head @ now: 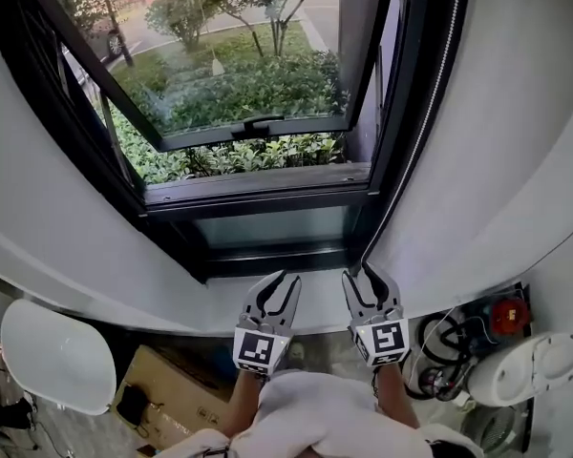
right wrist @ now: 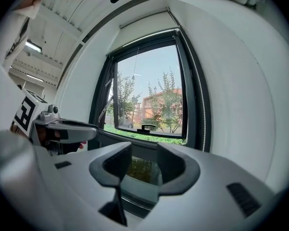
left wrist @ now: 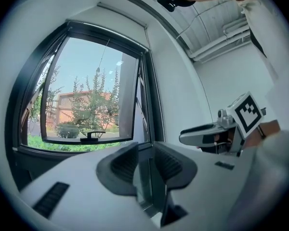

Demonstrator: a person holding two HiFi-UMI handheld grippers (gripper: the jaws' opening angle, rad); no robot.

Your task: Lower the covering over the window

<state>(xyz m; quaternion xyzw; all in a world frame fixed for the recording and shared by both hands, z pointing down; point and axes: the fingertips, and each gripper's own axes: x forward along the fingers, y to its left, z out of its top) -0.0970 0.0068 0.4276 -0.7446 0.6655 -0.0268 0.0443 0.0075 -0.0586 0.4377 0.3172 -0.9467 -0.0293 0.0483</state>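
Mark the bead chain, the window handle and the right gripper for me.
bead chain (head: 431,114), head view, mid-length of the chain along the right frame.
window handle (head: 261,122), head view, middle of the black grip.
right gripper (head: 362,275), head view, between its open fingertips.

It looks like a plain workroom or office. Ahead of the left hand-held gripper (head: 282,280) and the right hand-held gripper (head: 361,275) a dark-framed window (head: 267,198) sits in a white wall (head: 516,113). Above them run bare ceiling pipes (left wrist: 216,41), and below them lie a cardboard box (head: 167,389) and loose cables (head: 439,351).
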